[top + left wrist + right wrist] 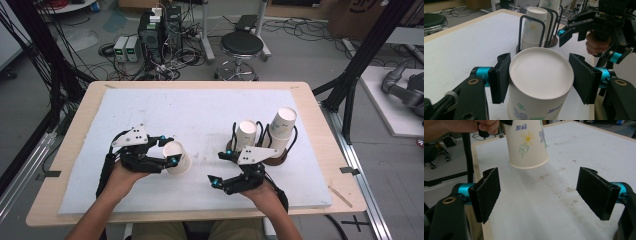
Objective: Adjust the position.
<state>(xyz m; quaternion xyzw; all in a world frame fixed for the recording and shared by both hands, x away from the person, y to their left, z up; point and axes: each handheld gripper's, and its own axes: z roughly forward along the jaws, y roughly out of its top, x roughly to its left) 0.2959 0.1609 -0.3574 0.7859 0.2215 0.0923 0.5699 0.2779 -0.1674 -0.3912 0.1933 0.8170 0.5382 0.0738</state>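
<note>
Table (75, 165) bears a stained white mat (200, 115) (cables behind).

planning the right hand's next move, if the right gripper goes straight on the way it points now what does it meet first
Probably the paper cup held upside down in the left gripper: it sits ahead between the right gripper open jaws, with bare table before it. Depth is uncertain.

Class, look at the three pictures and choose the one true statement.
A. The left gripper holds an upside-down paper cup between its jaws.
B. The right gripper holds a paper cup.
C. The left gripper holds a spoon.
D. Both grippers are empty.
A: the left gripper has its jaws pressed on the sides of a paper cup turned base-up, while the right gripper stands open with nothing between its jaws.
</note>
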